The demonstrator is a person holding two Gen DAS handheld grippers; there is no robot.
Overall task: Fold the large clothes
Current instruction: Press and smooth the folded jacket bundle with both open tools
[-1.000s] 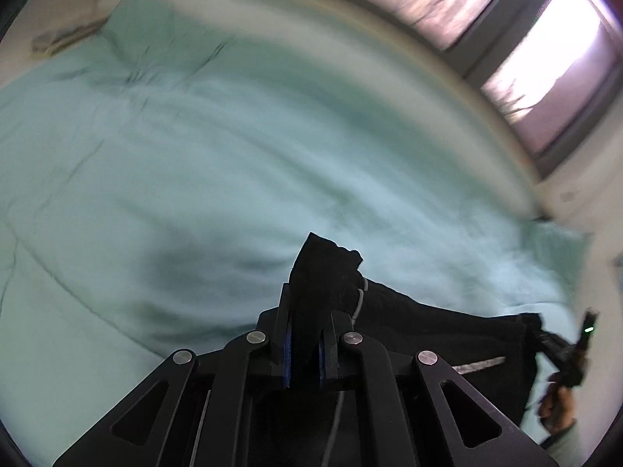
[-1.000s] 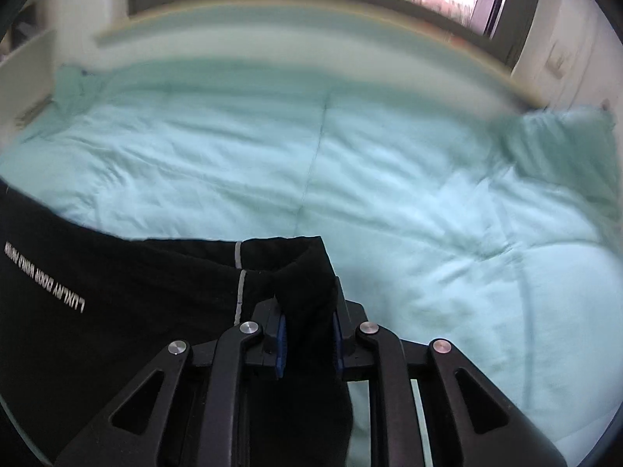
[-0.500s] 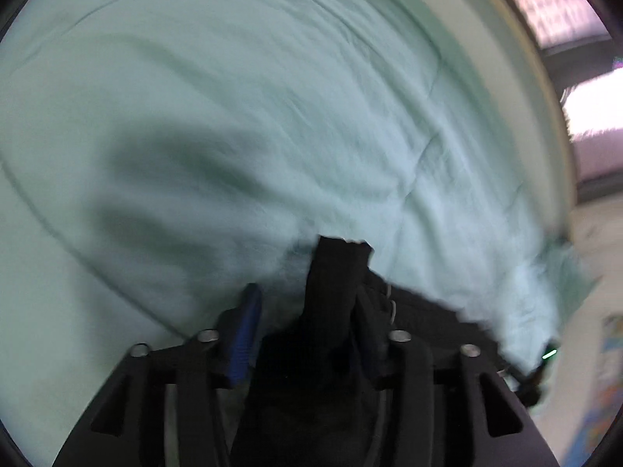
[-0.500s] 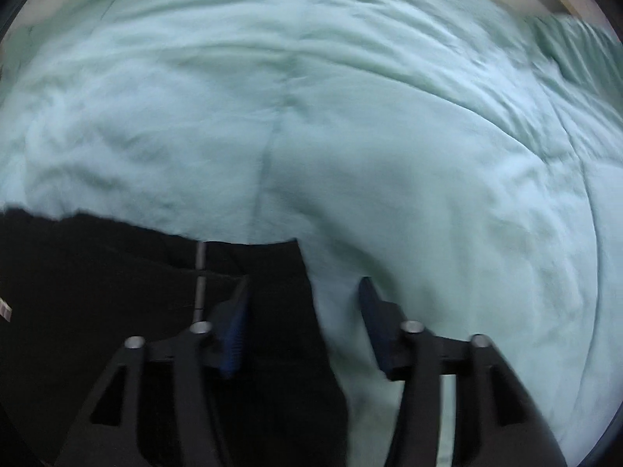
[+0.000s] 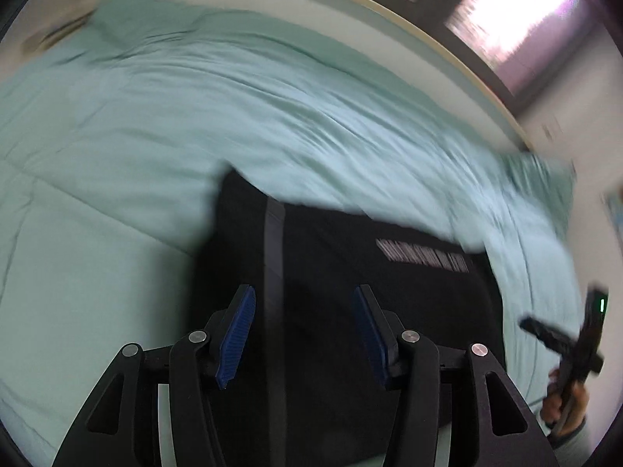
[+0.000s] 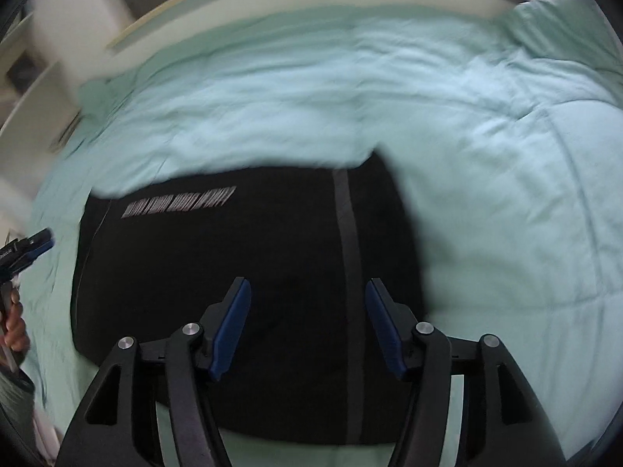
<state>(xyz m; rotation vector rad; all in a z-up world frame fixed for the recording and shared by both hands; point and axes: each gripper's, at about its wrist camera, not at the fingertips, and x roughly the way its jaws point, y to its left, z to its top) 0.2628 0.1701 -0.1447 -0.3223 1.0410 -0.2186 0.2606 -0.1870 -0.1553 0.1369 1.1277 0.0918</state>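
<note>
A black garment (image 5: 350,292) with a grey stripe and white lettering lies flat on the pale green bed cover (image 5: 194,116). My left gripper (image 5: 303,311) is open and empty above the garment's left part, near the stripe. In the right wrist view the same garment (image 6: 233,272) lies folded as a rectangle, and my right gripper (image 6: 307,311) is open and empty above its right part. The right gripper also shows at the far right of the left wrist view (image 5: 564,338), and the left gripper at the far left of the right wrist view (image 6: 27,249).
The bed cover (image 6: 467,116) spreads all round the garment. A pillow (image 6: 564,23) lies at the far right of the bed. A pale headboard edge (image 5: 428,27) and bright windows (image 5: 518,19) stand behind the bed. White shelving (image 6: 35,78) is at the left.
Both grippers were shut on the garment's corners, then opened and let go. The garment now lies flat on the bed and both grippers have drawn back above it.
</note>
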